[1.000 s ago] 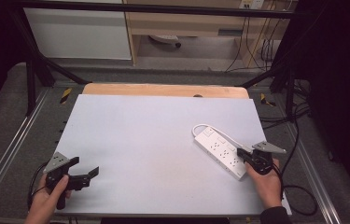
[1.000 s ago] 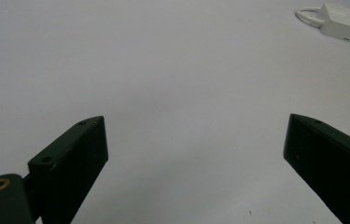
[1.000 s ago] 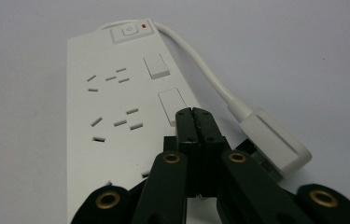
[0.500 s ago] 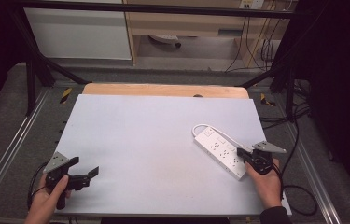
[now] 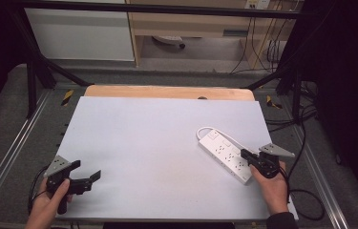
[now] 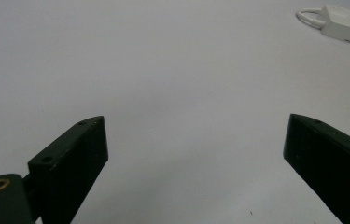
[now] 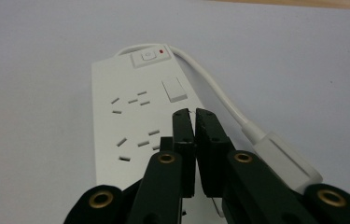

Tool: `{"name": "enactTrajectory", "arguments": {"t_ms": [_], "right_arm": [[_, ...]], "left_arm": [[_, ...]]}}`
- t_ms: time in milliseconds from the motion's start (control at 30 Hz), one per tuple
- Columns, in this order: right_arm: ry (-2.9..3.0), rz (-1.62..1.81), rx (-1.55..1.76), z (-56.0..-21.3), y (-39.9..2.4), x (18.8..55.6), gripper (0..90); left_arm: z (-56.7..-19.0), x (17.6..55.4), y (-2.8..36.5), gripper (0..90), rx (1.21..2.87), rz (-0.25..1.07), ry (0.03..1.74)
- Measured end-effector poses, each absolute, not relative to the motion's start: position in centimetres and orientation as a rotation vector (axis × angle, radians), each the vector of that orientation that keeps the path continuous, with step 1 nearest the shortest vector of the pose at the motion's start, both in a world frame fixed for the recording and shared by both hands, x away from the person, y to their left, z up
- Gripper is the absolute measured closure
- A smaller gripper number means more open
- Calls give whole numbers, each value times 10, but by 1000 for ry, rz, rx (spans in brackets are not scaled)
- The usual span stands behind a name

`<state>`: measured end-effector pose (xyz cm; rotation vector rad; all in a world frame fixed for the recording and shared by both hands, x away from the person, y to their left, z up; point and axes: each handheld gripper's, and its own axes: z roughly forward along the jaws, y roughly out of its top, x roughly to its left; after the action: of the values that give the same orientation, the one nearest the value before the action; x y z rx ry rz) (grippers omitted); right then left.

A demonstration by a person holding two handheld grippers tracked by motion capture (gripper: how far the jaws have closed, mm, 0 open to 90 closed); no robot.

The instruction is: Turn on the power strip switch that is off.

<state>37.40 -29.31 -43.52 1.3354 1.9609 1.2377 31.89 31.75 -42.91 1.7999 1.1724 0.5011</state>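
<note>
Looking along the right gripper (image 7: 194, 116), its two black jaws were pressed together over the near end of the white power strip (image 7: 135, 121); a thin wire-like thread showed at their tips, too fine to identify, and I could not tell whether anything was actually clamped. The gripper's own body hid the strip's nearest sockets. In the high view the right hand (image 5: 273, 188) covered the strip's near corner at about 4 o'clock on the table.

The power strip (image 5: 224, 153) lay flat on the white tabletop (image 5: 152, 138), slanting from 3 o'clock toward 4 o'clock, switch end away from the person. Its white cord (image 7: 214, 88) left the switch end, looped back along the strip's side and ended in a white plug (image 7: 287, 161), partly cut off behind the gripper's linkage. A small red mark (image 7: 162, 51) sat beside the round button; lit or merely painted could not be made out.

The left gripper (image 5: 85, 172) was held at 7 o'clock, near the table edge, jaws spread wide and holding nothing. Its own view showed bare tabletop between the jaws, with the strip (image 6: 347, 25) cut off at the upper right.

Beyond the tabletop, a wooden board edge (image 5: 167, 91) showed at 12 o'clock. Dark cables (image 5: 305, 143) hung off the table at 3 o'clock. Shelving farther back was too dim to read.
</note>
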Motion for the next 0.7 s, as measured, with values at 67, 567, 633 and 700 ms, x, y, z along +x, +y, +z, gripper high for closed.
{"name": "enactTrajectory", "arguments": {"t_ms": [67,567,633,700], "right_arm": [[1959,1244,1334,-434,-293,374,862],[1951,1286,1306,-425,-285,370,723],[1949,1292,1302,-423,-284,369,695],[1946,1298,1298,-421,-283,369,668]], "left_arm": [[-429,319,318,65,1800,500,1171],[-427,317,319,66,1776,514,1175],[-428,317,319,66,1777,513,1177],[-428,317,319,66,1782,513,1178]]}}
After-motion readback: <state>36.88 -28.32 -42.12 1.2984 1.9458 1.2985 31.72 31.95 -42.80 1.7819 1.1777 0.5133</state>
